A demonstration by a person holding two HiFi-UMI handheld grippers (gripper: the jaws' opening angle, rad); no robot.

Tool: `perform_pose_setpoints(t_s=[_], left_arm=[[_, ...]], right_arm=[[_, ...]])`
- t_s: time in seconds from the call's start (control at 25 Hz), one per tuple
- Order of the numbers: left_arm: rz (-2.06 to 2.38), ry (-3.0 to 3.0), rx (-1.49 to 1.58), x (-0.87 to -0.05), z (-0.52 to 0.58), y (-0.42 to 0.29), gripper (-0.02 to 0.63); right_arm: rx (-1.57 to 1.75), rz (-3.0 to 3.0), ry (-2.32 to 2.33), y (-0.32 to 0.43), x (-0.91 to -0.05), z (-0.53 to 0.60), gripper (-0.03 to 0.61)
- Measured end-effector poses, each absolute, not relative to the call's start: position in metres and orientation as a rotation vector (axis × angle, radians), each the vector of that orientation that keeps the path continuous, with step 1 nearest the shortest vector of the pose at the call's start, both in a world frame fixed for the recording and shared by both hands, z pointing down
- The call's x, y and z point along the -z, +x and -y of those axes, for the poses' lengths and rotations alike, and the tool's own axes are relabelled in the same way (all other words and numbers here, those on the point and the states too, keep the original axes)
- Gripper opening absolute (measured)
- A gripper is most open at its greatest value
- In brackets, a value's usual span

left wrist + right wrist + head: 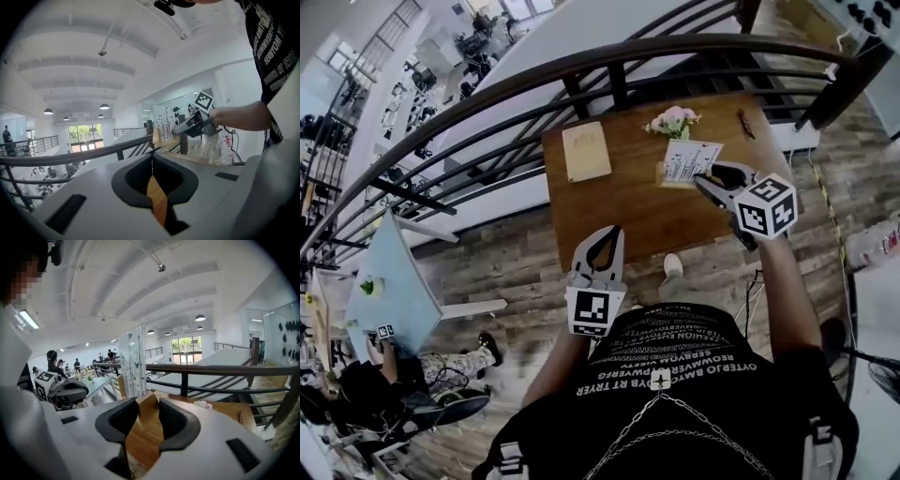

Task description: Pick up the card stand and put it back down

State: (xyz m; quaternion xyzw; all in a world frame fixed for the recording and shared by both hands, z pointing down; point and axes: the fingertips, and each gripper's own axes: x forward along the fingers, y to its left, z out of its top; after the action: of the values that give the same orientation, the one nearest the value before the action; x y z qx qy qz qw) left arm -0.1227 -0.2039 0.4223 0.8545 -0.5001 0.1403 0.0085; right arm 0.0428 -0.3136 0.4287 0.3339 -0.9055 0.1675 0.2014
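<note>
Card stand (690, 159), wooden-based, in right claw (701, 178)

In the middle of my head view stands a brown wooden table (619, 202). A cream notepad (586, 151) lies at its upper left, with pink flowers (673, 120) further right — a dark curved railing (675, 45) arcs above, and a pale blue table (389, 291) sits lower left.

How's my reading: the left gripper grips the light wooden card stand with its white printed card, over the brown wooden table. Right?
Wrong gripper. The right gripper grips the light wooden card stand with its white printed card, over the brown wooden table; the head view shows it. The left gripper is shut and empty.
</note>
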Motion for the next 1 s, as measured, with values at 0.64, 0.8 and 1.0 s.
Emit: perform_pose_setpoints(t_s=[0.64, 0.8, 1.0], left_arm=[[1.505, 2.625, -0.425, -0.431, 0.241, -0.098, 0.028], [1.509, 2.616, -0.452, -0.435, 0.244, -0.096, 0.028], [1.535, 2.583, -0.472, -0.439, 0.249, -0.097, 0.028]], right_arm=[[-0.640, 2.484, 0.903, 0.049, -0.523, 0.332, 0.152], [-0.671, 2.456, 0.900, 0.053, -0.548, 0.333, 0.152], [-0.699, 2.424, 0.899, 0.059, -0.579, 0.339, 0.152]])
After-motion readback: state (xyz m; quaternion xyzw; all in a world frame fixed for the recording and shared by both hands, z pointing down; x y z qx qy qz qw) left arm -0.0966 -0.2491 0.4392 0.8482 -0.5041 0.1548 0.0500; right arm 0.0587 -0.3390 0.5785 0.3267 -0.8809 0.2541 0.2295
